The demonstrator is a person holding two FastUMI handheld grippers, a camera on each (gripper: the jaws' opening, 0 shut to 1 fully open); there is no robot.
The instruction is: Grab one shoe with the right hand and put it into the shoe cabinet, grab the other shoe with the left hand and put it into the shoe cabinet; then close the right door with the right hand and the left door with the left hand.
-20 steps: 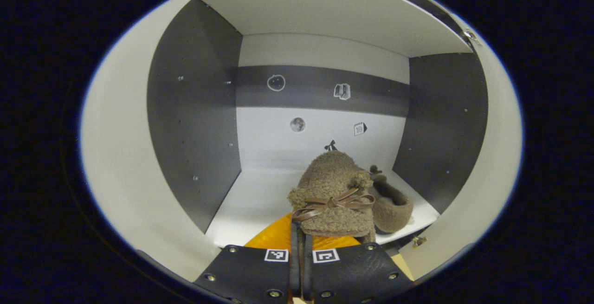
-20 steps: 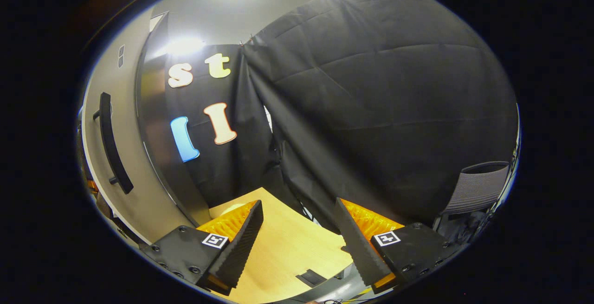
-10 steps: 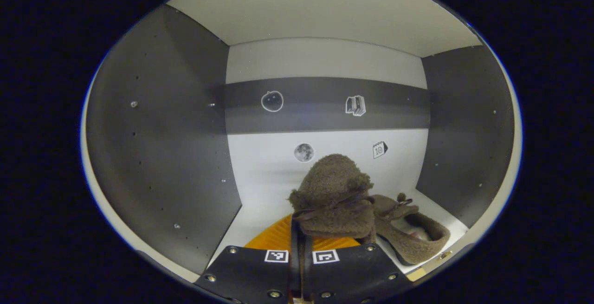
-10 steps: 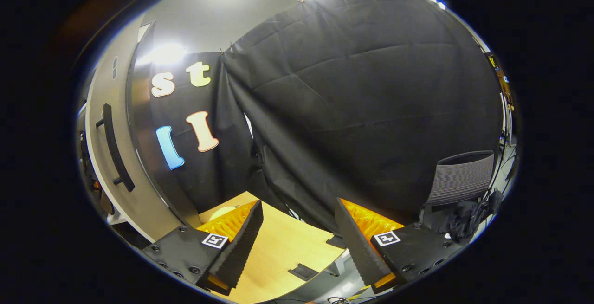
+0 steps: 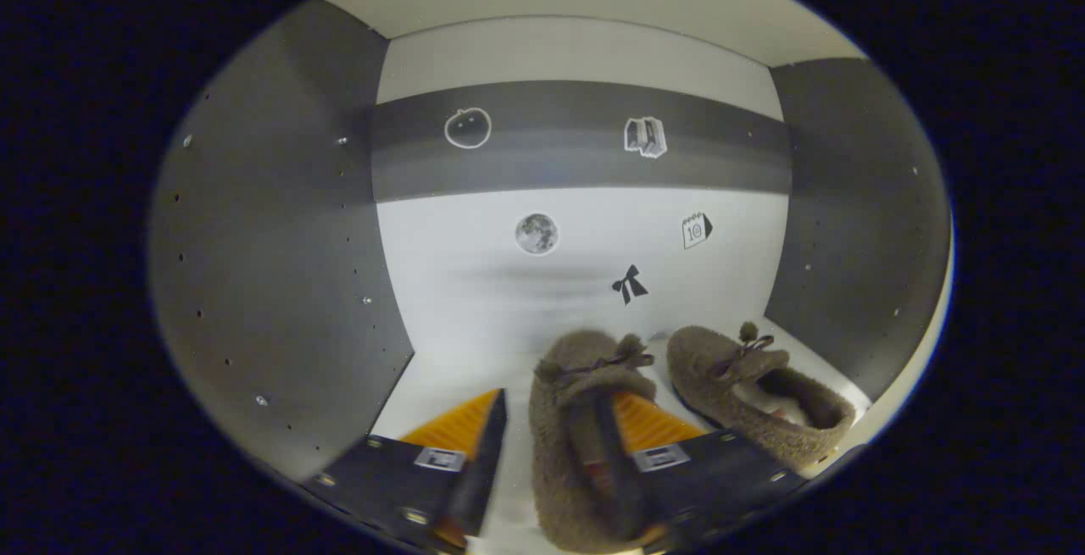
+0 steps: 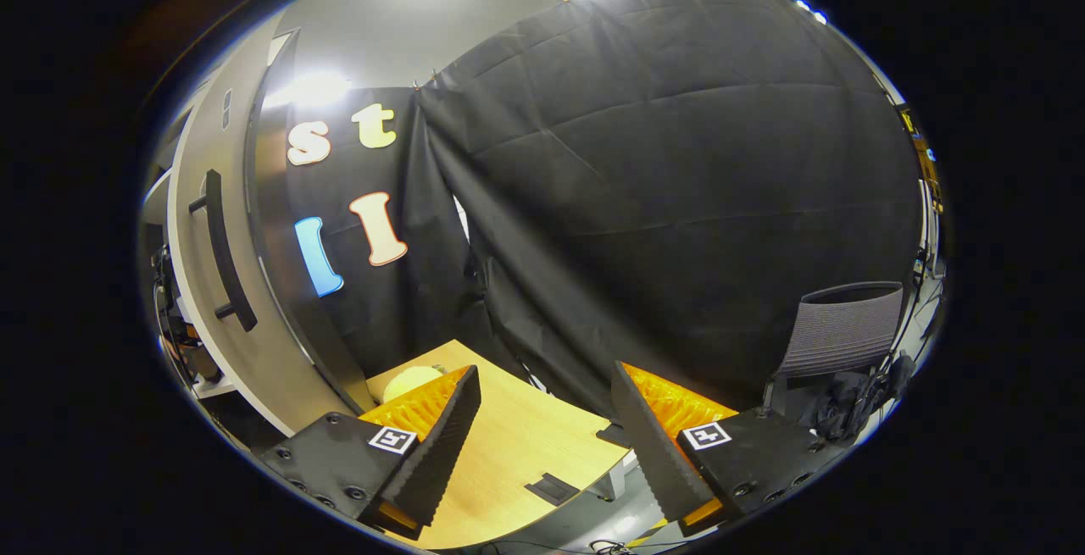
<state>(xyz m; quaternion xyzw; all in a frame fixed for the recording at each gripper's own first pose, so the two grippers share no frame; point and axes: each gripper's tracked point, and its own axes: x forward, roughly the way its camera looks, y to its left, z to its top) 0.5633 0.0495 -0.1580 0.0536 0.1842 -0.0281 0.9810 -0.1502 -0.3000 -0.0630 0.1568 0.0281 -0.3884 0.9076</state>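
Left gripper spread open around near fuzzy brown shoe, second fleecy shoe right, smooth white cabinet floor, right gripper open, empty.

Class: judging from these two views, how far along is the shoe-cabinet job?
Done: both shoes sit in the cabinet, right shoe and left shoe. In hand: left gripper, jaws open, releasing. Left: both doors; the right door stands open, right gripper empty.

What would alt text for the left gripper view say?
The left claw stands open inside the shoe cabinet, one finger inside the near brown fuzzy slipper lying on the cabinet floor. A second matching slipper lies just to its right; small stickers dot the back wall.
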